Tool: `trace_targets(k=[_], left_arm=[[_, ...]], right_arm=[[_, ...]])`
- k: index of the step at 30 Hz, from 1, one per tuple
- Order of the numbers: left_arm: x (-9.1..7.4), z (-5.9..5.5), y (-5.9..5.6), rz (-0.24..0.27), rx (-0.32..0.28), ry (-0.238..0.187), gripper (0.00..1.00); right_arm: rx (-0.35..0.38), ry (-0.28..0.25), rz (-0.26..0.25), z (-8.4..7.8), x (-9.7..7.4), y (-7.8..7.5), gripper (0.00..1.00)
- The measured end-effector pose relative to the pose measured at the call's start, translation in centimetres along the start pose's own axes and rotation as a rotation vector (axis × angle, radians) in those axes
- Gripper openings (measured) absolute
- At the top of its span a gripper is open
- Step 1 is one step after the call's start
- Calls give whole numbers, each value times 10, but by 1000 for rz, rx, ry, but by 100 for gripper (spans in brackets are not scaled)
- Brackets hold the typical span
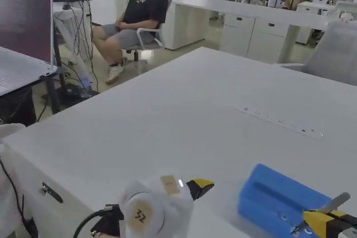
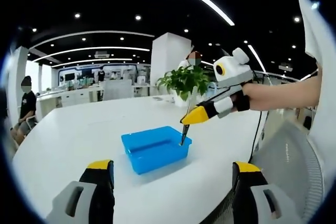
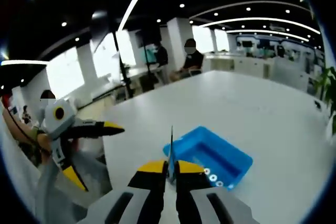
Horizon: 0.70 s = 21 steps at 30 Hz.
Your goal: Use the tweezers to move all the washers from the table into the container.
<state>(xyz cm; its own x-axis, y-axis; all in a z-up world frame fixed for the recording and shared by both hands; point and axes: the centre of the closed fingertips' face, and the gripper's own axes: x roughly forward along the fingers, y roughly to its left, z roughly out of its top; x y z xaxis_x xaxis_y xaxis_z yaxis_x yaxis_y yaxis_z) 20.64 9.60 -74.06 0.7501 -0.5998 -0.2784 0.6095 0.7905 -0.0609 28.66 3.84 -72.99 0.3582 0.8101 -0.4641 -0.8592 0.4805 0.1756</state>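
A: What is seen at the left?
B: The left gripper [image 2: 173,166] is held above the white table [image 1: 167,115], its jaws spread wide with nothing between them.
A: And further right?
B: The blue container [image 3: 199,145] is set near the table's near edge, and several washers [image 3: 212,177] are seen inside it. The tweezers [image 3: 171,142] are clamped in the right gripper [image 3: 170,169], with the tip at the container's corner. Contact cannot be told.
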Motion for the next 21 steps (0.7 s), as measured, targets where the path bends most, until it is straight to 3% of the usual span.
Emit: trace_targets(k=[11,21], left_arm=[[0,-3,1,1,-15,13,92],[-1,-9,4,-3,-22,38,89]], right_arm=[[-30,12,21,15,35,-20,3],[52,10,14,17,67,-38,3]])
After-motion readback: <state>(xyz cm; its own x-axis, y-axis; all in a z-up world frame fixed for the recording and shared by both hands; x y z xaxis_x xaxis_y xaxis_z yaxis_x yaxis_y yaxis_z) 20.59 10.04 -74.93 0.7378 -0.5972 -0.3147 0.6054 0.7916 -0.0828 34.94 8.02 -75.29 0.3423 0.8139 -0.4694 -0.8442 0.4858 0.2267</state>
